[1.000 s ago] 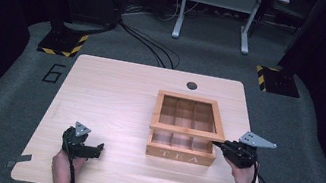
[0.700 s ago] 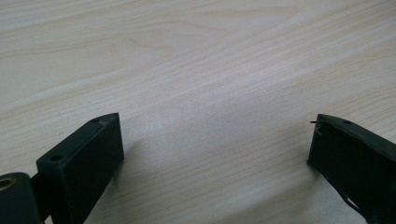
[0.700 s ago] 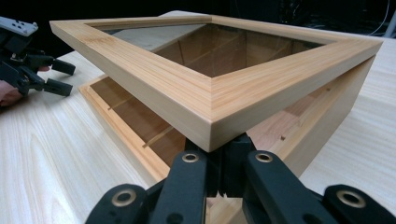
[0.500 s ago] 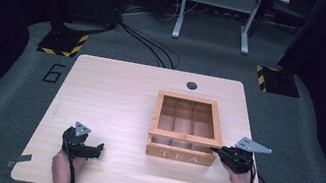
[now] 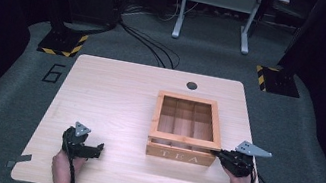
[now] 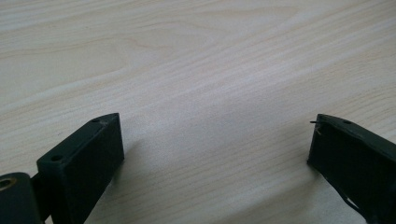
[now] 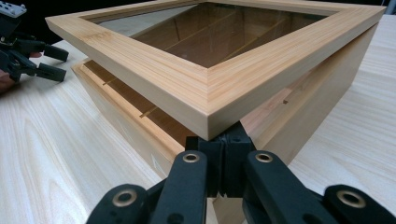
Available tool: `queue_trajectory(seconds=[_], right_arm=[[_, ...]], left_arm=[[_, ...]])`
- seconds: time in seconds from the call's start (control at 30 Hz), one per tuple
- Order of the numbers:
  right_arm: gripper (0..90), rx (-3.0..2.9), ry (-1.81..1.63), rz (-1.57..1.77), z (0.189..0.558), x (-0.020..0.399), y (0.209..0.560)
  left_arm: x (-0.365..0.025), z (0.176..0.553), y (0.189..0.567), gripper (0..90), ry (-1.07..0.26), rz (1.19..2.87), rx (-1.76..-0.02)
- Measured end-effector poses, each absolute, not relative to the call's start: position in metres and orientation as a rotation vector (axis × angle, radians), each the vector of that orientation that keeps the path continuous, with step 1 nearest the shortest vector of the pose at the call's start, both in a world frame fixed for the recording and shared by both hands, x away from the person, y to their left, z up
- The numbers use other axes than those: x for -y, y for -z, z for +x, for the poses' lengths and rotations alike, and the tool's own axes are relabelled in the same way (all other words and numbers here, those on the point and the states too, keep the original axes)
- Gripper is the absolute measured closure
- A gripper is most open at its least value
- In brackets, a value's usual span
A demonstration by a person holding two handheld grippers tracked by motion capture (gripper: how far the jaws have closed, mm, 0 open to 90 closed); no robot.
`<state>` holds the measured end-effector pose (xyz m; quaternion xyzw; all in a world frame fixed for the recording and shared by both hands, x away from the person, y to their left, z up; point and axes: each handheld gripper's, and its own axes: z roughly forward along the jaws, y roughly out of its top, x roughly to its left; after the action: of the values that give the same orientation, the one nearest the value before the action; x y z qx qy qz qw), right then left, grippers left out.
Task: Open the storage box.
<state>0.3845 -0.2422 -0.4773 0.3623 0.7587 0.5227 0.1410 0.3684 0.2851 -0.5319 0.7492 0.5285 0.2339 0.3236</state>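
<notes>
Your closed right gripper [image 7: 219, 161] props the glass-paned lid [image 7: 219, 56] of the wooden tea box [image 5: 187, 126] at the table's right-front; it may slip and slam, your left gripper [image 5: 83, 144] idling open.

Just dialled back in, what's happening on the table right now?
A person holds a pair of tongs in each hand at a wooden table. The right tongs, jaws together, are wedged under the front right corner of the tea box's glass-paned lid, propping it slightly open above the box. The left tongs sit open on the bare tabletop at the near left, holding nothing and well apart from the box.
</notes>
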Motion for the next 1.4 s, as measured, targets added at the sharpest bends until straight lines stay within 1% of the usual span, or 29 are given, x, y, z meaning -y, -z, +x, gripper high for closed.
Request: queue_trajectory(seconds=[0.8, 0.93, 1.0, 1.23, 1.4], right_arm=[[89.1, -2.171, -1.445, 1.109, 0.37, 0.257, 0.48], [88.9, -2.198, -1.383, 1.147, 0.368, 0.257, 0.49], [87.4, -2.19, -1.433, 1.163, 0.367, 0.261, 0.495], [87.1, -2.203, -1.378, 1.192, 0.363, 0.261, 0.509], [86.8, -2.184, -1.324, 1.242, 0.356, 0.27, 0.522]], left_arm=[[-0.285, 0.368, 0.532, 3.1, -0.614, 1.966, -1.386], [-0.285, 0.368, 0.532, 3.2, -0.613, 1.966, -1.385], [-0.285, 0.368, 0.532, 3.3, -0.612, 1.969, -1.386], [-0.285, 0.368, 0.532, 3.3, -0.614, 1.965, -1.384], [-0.285, 0.368, 0.531, 3.3, -0.603, 1.976, -1.383]])
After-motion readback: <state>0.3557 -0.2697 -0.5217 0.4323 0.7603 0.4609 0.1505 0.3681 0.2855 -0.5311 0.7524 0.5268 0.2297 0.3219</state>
